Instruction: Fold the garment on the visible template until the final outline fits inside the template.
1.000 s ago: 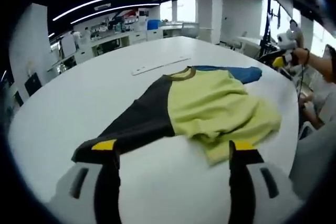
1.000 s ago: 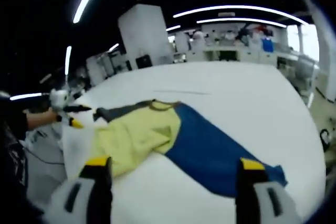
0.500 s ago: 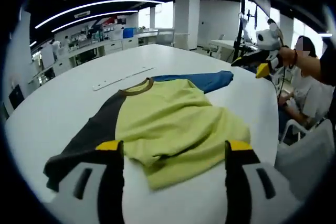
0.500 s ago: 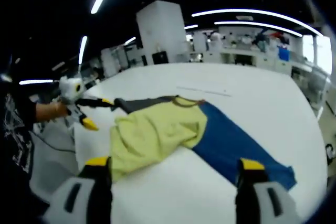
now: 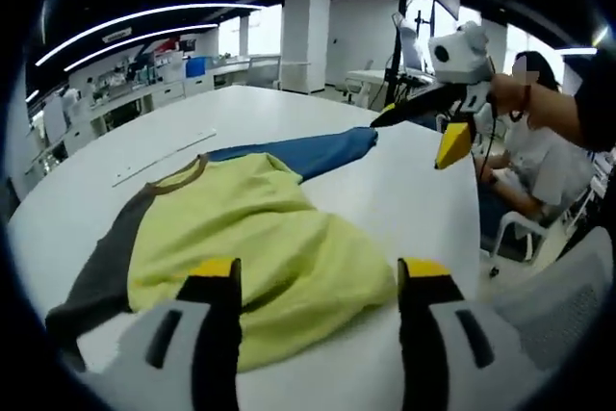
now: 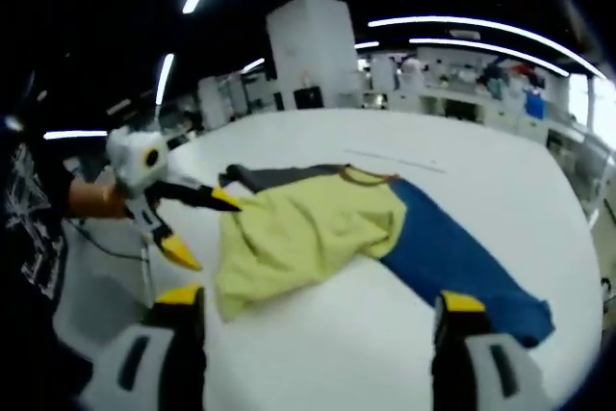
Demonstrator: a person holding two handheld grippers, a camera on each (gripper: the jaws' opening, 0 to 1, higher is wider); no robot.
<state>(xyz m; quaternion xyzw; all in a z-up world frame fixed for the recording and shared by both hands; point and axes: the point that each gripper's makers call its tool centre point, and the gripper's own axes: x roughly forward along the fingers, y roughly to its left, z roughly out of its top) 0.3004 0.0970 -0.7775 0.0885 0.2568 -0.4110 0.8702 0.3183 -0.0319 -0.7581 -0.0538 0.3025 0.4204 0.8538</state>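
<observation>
The garment (image 5: pixel 241 247) partly bunched — its folded-under layers hidden, template outline indistinct.

seen along the right gripper (image 6: pixel 318 310): two yellow-tipped jaws rising from the bottom, spread wide apart, nothing between them; beyond them, a garment (image 6: pixel 385 233) lying on a white table (image 6: pixel 500 166), yellow body rumpled at the middle, blue sleeve stretched toward the right jaw, dark grey sleeve reaching away to the left; at the left, the left gripper (image 6: pixel 207 228), white with yellow-tipped jaws parted, upper tip close to the grey sleeve, held in a hand (image 6: pixel 96 201); farther back on the table, a pale thin strip (image 6: pixel 395 159), apart from the collar.
</observation>
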